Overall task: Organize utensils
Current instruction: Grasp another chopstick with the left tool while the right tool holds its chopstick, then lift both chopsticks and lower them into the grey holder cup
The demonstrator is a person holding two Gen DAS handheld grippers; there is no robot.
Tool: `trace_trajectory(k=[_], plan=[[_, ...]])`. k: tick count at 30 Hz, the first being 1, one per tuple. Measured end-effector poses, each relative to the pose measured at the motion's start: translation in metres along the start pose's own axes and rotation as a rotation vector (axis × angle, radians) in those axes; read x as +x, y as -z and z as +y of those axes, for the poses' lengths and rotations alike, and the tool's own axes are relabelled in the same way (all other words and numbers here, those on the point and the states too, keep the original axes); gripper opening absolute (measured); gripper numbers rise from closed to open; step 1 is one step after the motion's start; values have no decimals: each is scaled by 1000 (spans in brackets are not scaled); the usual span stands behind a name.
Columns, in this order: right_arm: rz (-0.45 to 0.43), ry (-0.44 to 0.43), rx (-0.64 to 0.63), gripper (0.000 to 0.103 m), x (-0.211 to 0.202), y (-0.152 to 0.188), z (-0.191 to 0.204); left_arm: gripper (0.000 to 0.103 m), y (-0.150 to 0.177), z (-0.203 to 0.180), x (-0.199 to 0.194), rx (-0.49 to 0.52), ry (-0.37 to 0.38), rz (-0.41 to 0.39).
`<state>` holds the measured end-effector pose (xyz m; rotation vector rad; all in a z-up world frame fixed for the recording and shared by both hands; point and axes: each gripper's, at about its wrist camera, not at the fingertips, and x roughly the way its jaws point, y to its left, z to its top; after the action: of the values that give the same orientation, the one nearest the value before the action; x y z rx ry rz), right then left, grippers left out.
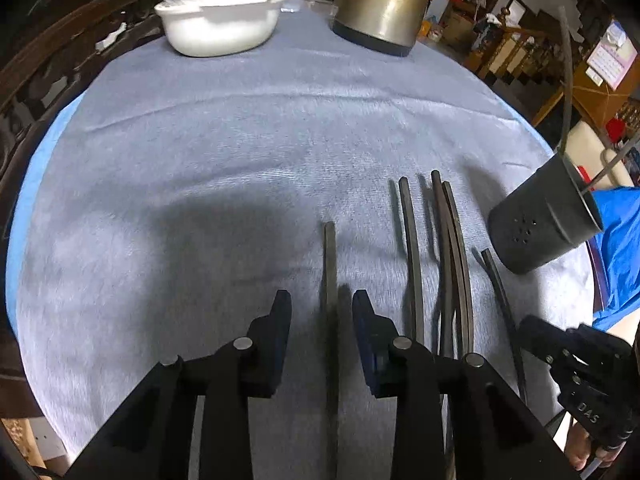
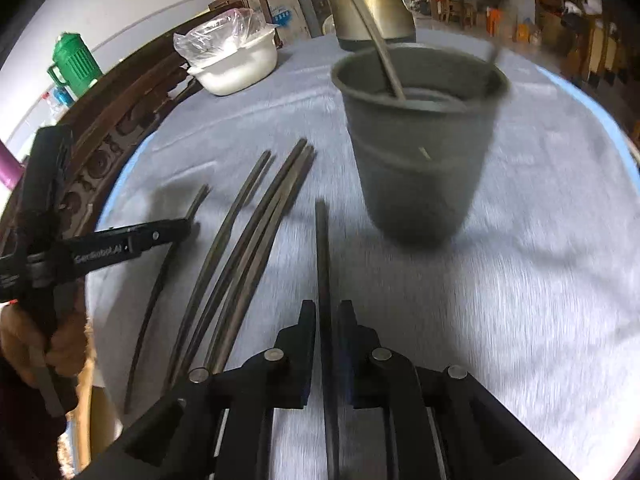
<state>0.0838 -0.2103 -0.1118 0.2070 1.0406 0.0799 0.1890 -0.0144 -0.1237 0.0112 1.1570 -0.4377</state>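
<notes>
Several dark chopsticks [image 1: 412, 260] lie side by side on the grey cloth [image 1: 200, 140]. My left gripper [image 1: 321, 306] straddles the leftmost chopstick [image 1: 330, 256], its pads clear of it on both sides. My right gripper [image 2: 327, 314] straddles the rightmost chopstick [image 2: 322, 240], its jaws only narrowly apart and a thin gap showing. A dark grey cup [image 2: 420, 148] stands just beyond, holding two chopsticks [image 2: 384, 52]. The cup [image 1: 544, 220] also shows at the right of the left wrist view, above the right gripper [image 1: 532, 326]. The left gripper [image 2: 176, 228] appears at the left of the right wrist view.
A white bowl [image 1: 220, 28] with a plastic bag and a metal kettle [image 1: 384, 4] stand at the far side of the table. Carved dark wood [image 2: 120, 132] runs along the left edge. A green jug [image 2: 74, 60] stands behind it. A blue sleeve [image 1: 620, 240] is at the right.
</notes>
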Motion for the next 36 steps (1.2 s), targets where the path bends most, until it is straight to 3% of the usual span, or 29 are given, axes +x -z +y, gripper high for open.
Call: trace_trajectory(k=[5, 11, 16, 21, 28, 36], plan=[[17, 62, -18, 15, 18, -13, 11, 31, -9, -2, 5, 11, 20, 18], [15, 110, -59, 10, 27, -22, 24, 10, -20, -2, 12, 25, 7, 36], [-17, 63, -53, 7, 15, -23, 21, 6, -20, 4, 7, 0, 32, 17], [-136, -47, -80, 7, -26, -26, 23, 6, -18, -5, -27, 0, 52, -84], [-392, -222, -64, 7, -94, -32, 10, 6, -18, -34, -105, 37, 86, -314], [-633, -235, -42, 7, -153, -46, 0, 6, -16, -70, -180, 97, 126, -517]])
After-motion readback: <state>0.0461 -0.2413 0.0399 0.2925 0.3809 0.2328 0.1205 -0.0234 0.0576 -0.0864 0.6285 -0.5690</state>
